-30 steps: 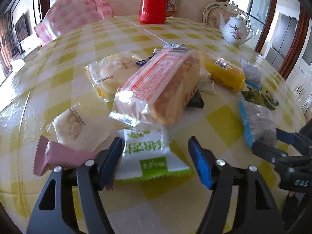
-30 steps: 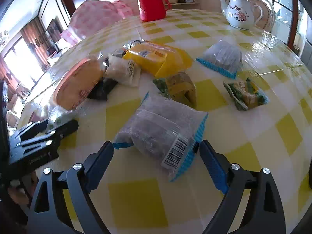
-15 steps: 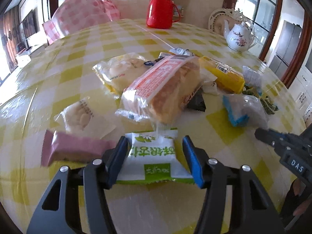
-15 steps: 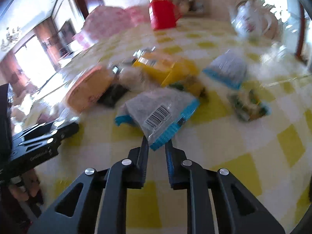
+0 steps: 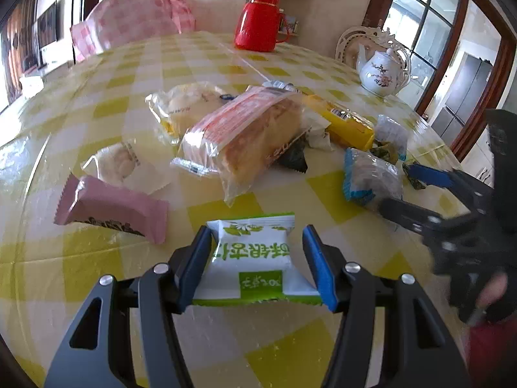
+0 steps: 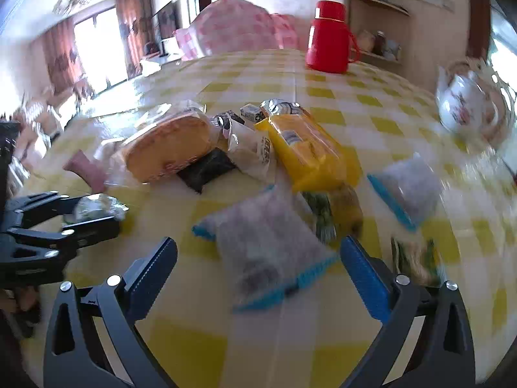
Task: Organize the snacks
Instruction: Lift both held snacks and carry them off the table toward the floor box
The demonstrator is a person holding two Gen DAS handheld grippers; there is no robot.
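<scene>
My left gripper point(image 5: 255, 268) is shut on a green and white snack packet point(image 5: 255, 258) and holds it over the table. A pink bar point(image 5: 113, 207), a big wrapped cake point(image 5: 245, 135), a bun packet point(image 5: 184, 106) and a yellow packet point(image 5: 342, 123) lie beyond it. My right gripper point(image 6: 258, 271) is open, its jaws on either side of a grey packet with blue edges point(image 6: 268, 242) lying on the table. The same packet shows in the left wrist view point(image 5: 371, 174). The right wrist view is blurred.
The round table point(image 5: 97, 103) has a yellow checked cloth. A red thermos point(image 5: 258, 19) and a white teapot point(image 5: 381, 71) stand at the back. A second blue-edged packet point(image 6: 407, 187), green packets point(image 6: 416, 258) and a black packet point(image 6: 206, 168) lie about.
The left gripper has closed on the green and white packet and drawn it back. The right gripper, shut on the blue-edged packet half a second ago, has opened and the packet lies on the table.
</scene>
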